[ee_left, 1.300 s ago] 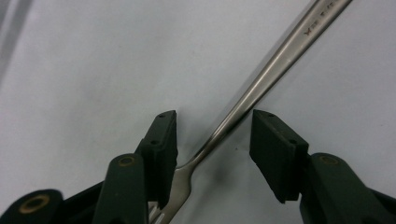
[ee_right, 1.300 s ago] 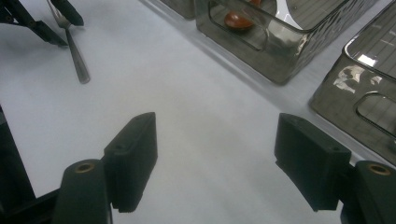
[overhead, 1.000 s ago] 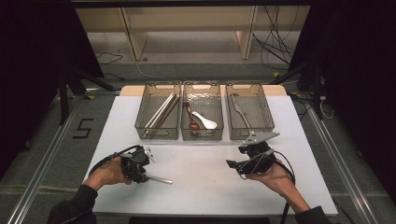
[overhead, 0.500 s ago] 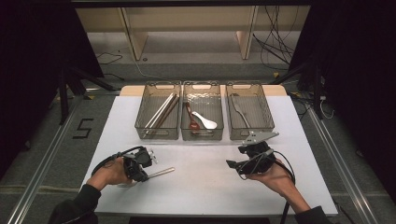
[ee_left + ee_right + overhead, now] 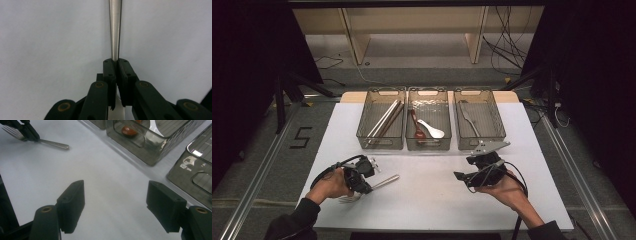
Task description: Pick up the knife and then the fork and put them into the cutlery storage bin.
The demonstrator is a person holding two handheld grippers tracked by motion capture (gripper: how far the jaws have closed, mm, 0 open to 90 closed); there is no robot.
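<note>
On white table (image 5: 427,200), near front-left edge: left gripper (image 5: 362,176) clamped tight on fork (image 5: 379,183), jaws pinching neck between tines and handle. Fork handle points right, toward table centre, tines poke out behind gripper on person's side. Left gripper view: jaws closed on silver shaft, handle running straight up. Right gripper (image 5: 472,176) low over table at front right, jaws wide apart, nothing between them. Three clear bins at back: chopsticks (image 5: 384,119) in left bin (image 5: 381,120), spoons (image 5: 426,129) in middle bin (image 5: 428,145), knife (image 5: 468,118) in right bin (image 5: 479,142).
</note>
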